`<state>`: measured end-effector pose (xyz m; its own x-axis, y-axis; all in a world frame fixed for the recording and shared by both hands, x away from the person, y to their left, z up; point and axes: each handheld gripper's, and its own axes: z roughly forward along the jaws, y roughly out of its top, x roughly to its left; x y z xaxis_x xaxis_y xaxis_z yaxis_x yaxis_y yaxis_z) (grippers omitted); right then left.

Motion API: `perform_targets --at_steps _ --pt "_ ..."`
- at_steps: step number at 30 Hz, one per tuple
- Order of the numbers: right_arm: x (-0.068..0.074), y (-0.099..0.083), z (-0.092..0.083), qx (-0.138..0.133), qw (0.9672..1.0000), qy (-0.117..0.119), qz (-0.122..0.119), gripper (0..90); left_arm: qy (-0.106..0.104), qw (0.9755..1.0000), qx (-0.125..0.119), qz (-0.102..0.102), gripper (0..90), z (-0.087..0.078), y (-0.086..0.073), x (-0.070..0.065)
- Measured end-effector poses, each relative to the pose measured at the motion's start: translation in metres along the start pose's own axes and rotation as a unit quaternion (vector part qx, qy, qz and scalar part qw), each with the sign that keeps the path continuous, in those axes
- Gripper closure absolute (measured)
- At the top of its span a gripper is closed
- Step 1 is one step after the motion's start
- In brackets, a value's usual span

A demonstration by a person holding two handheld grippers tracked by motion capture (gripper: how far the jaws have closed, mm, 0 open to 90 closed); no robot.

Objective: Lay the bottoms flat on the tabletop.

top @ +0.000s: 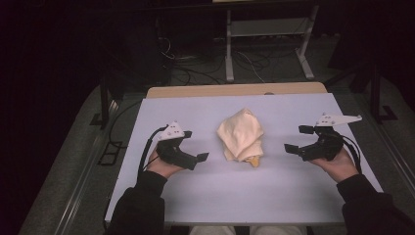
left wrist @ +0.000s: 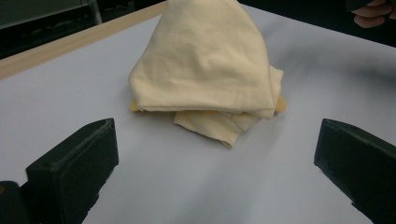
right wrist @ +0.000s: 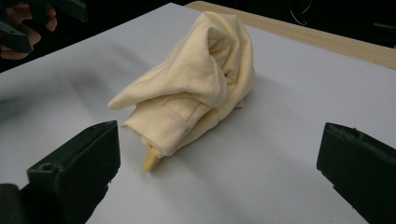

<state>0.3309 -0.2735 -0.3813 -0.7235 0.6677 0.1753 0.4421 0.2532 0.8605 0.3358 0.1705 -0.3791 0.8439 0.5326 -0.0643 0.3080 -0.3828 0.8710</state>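
Both grippers rest near the table's near half, one on each side of the work. The left gripper has its jaws spread wide and empty; the right gripper likewise stands open, holding nothing. Between them, at mid-table, lies the cream garment, bunched in a heap, apart from both. Its long axis runs near to far, ribbed hem toward the person. It lies inboard of each gripper, roughly equidistant, the left perhaps marginally nearer. A wooden edge borders the far side.
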Motion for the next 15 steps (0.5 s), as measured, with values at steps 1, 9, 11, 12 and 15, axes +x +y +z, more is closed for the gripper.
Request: perform_targets --at_steps 1,9,11,12,15 --pt "0.000 0.001 0.001 0.000 1.0000 0.000 0.000 0.0 0.000 1.0000 0.001 0.002 0.0 0.002 0.001 0.001" --pt "-0.002 0.012 0.009 0.005 0.9999 0.005 -0.008 0.0 0.002 0.9999 -0.002 -0.010 0.0 0.014 0.005 0.007" --pt "-0.003 0.015 0.012 0.004 0.9999 0.006 -0.009 0.0 0.001 0.9999 -0.002 -0.013 0.0 0.017 0.005 0.008" --pt "-0.003 0.017 0.013 0.005 0.9999 0.006 -0.011 0.0 0.000 0.9999 -0.002 -0.013 0.0 0.019 0.005 0.009" --pt "-0.003 0.021 0.019 0.006 0.9999 0.006 -0.013 0.0 0.002 0.9999 -0.001 -0.015 0.0 0.024 0.004 0.010"
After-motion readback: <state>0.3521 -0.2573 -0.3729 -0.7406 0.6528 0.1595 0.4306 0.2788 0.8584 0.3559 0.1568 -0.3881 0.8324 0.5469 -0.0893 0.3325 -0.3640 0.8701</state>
